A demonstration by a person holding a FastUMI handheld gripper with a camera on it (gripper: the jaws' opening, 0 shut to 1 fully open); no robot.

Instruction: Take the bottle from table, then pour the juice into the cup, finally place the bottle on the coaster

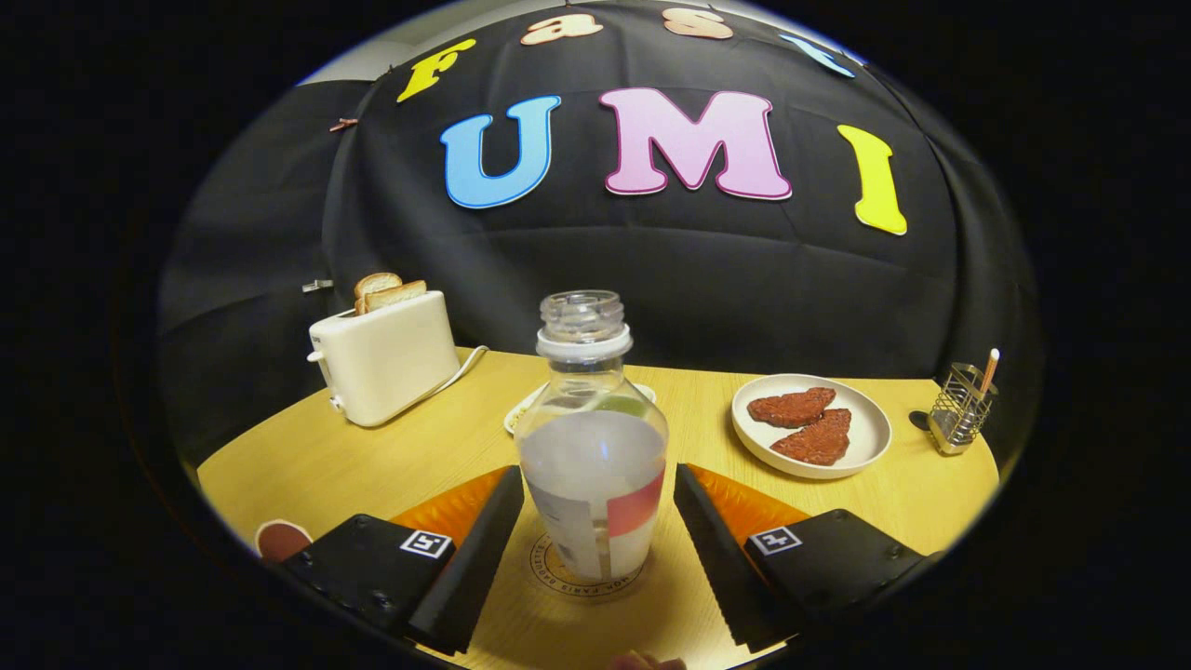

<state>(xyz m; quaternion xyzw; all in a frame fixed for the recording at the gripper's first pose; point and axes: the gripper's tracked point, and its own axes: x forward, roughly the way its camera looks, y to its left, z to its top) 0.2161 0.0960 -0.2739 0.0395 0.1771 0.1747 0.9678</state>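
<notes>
An uncapped bottle (593, 447) of pale juice stands upright on a round coaster (558, 575), so the placing looks done. The gripper (593, 549) straddles it, jaws open, clear of its sides. A toaster (384, 357) and plate (865, 447) sit beyond.

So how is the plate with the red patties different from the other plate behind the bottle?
The plate with patties stands in full sight beyond the right finger, while the other plate sits mostly hidden behind the bottle. The first holds two reddish patties; what the second holds cannot be told. Both are pale, round and rest on the wooden table. The gripper stands open, fingers either side of the bottle.
</notes>
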